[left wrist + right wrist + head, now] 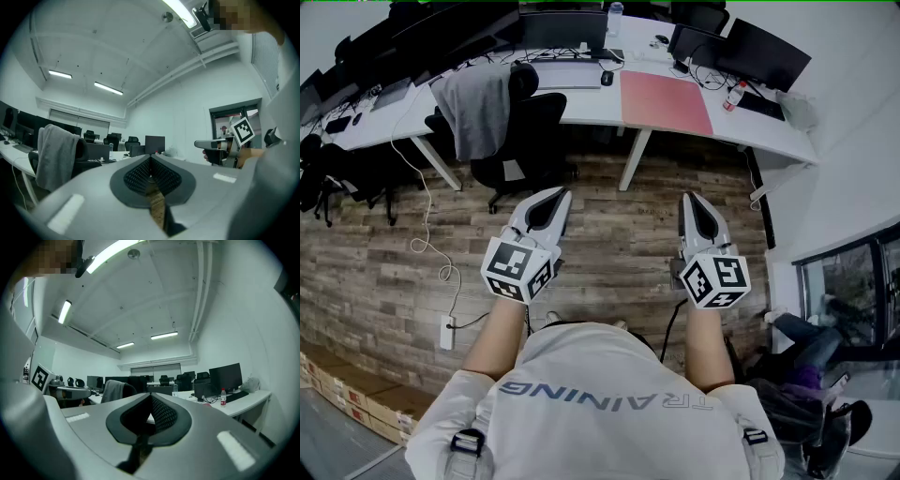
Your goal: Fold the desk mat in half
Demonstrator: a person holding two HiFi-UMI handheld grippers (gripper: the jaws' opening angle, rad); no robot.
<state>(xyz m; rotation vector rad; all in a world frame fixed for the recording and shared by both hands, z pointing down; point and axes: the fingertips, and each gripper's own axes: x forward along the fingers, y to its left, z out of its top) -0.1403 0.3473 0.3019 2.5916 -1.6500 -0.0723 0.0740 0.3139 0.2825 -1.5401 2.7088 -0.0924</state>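
A pink desk mat lies flat on the white desk, ahead of me and a little to the right. Both grippers hang over the wooden floor, well short of the desk and apart from the mat. My left gripper points at the desk with its jaws shut and nothing between them; its tips meet in the left gripper view. My right gripper is also shut and empty, its tips closed in the right gripper view.
A black office chair with a grey jacket over its back stands at the desk, left of the mat. Monitors, a keyboard, a mouse and a bottle lie near the mat. A cable trails over the floor.
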